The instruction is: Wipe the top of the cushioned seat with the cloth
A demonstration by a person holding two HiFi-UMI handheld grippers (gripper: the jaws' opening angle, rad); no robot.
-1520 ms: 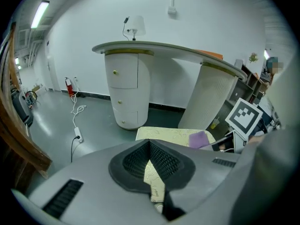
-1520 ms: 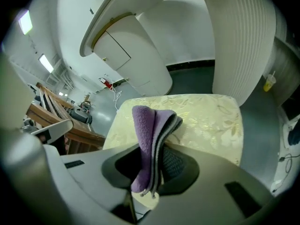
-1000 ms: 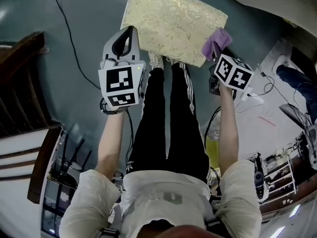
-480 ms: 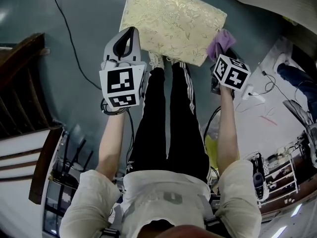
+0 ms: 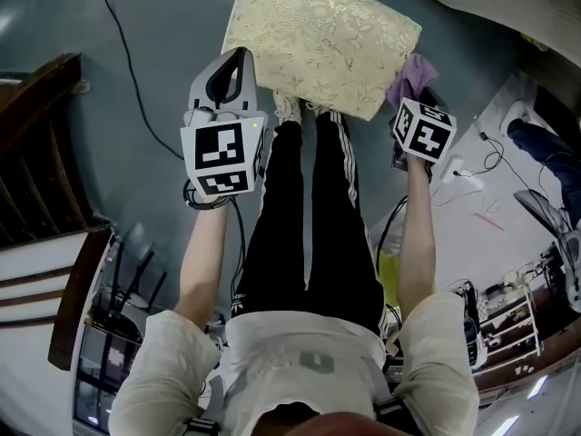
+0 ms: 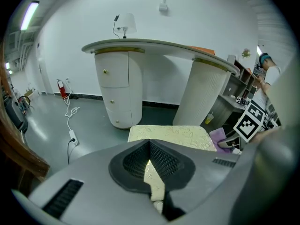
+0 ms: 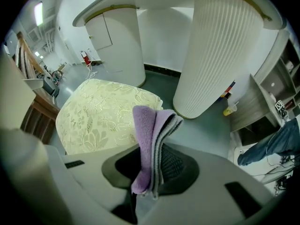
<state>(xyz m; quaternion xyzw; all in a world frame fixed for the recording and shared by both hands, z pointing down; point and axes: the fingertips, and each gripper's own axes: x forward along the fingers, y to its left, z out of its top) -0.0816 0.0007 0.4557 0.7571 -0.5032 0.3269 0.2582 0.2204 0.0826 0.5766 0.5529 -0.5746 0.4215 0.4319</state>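
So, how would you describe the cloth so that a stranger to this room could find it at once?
Find the pale gold floral seat on the grey floor, before the white counter. At its right edge, the right gripper holds the cloth, which sticks out of its jaws. It is the only purple thing there, folded and fuzzy.

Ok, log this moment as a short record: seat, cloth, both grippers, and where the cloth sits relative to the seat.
seat: cream floral cushion, top bare
cloth: purple, folded
right gripper: jaws shut on the cloth
left gripper: jaws together, nothing between them
cloth position: at the seat's right edge in the head view
cloth touching seat: cannot tell
left gripper position: by the seat's left near corner
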